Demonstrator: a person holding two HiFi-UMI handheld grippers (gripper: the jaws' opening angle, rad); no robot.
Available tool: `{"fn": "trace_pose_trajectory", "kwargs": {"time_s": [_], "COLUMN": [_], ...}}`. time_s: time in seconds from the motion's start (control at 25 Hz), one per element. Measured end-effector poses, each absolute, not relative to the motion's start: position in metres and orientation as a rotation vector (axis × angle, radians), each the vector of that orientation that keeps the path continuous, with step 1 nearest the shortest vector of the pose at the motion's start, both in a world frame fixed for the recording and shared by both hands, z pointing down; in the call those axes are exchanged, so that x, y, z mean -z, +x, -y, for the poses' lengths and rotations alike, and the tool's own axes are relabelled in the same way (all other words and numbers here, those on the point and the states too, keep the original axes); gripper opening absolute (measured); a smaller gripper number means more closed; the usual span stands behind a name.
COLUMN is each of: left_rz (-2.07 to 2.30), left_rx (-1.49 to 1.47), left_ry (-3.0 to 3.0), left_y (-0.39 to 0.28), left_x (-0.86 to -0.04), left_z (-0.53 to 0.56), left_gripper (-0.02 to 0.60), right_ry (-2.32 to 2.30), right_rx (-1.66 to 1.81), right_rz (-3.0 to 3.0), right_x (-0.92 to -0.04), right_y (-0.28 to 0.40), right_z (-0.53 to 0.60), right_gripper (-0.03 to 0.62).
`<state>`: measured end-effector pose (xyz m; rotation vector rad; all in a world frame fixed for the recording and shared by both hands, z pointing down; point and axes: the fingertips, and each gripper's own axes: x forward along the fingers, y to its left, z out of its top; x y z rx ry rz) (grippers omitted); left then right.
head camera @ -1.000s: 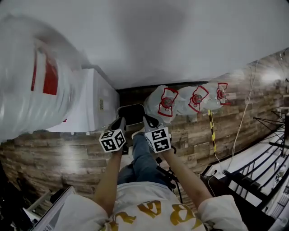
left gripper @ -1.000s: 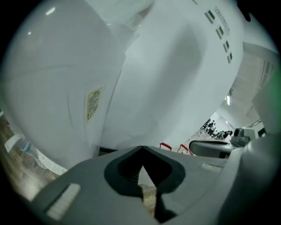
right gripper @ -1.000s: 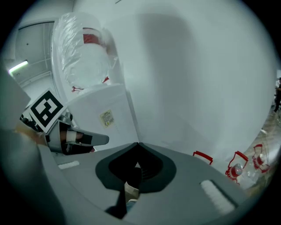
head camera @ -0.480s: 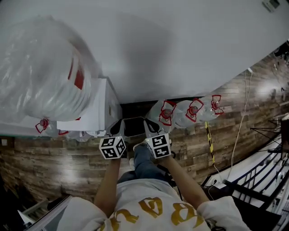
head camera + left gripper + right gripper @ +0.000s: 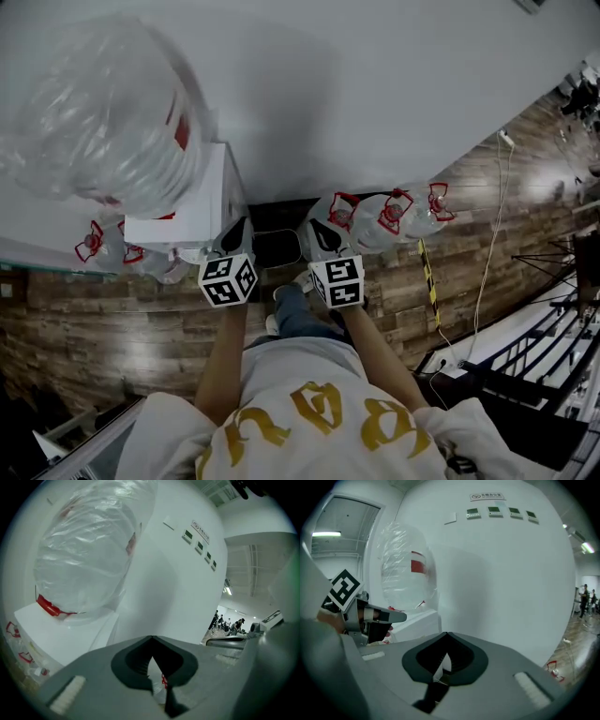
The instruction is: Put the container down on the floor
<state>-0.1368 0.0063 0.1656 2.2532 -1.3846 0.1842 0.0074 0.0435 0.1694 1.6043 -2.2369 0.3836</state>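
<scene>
1. Since a second ago the marker cubes have drawn wider apart in head view. The bottles point(image 5: 384, 216) now show just beside my right gripper point(image 5: 319, 239).
2. Container point(image 5: 277, 248): dark and rectangular, at frame centre in head view. It sits between my two grippers, at 12 o'clock from my leg point(image 5: 298, 314).
3. Left gripper point(image 5: 236, 236): on the container's 9 o'clock edge. Its own view shows the jaws drawn together, with only the notch hole left between them and a pale sliver in the seam.
4. Right gripper: on the 3 o'clock edge. Jaws are likewise together, with a thin white strip pinched in the seam. My left gripper shows at 9 o'clock in that view.
5. I cannot tell whether the container's base touches the floor point(image 5: 122, 328). The wood planks show at 9 and 3 o'clock of it.
6. Box point(image 5: 187, 211): white, at 9 o'clock of the container and close to the left gripper. On it stands a big jug point(image 5: 103, 122), plastic-wrapped with a red label.
7. Bottles: clear with red caps, wrapped, lying in a row at 2 o'clock of the container along the wall point(image 5: 375, 94).
</scene>
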Motion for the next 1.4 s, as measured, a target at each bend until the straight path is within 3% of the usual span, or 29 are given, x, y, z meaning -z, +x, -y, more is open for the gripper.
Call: {"fn": "trace_pose_trajectory", "kwargs": {"time_s": [1.4], "left_rz": [1.352], "left_rx": [-0.192], "left_ry": [2.324], "left_y": [-0.144], "left_x": [-0.152], "left_z": [-0.013], "left_gripper": [0.0], "right_ry": [1.672], "right_rx": [-0.408], "right_rz": [2.23], "right_x": [-0.161], "right_y": [-0.007], "right_z": [-0.059], "right_gripper": [0.026]}}
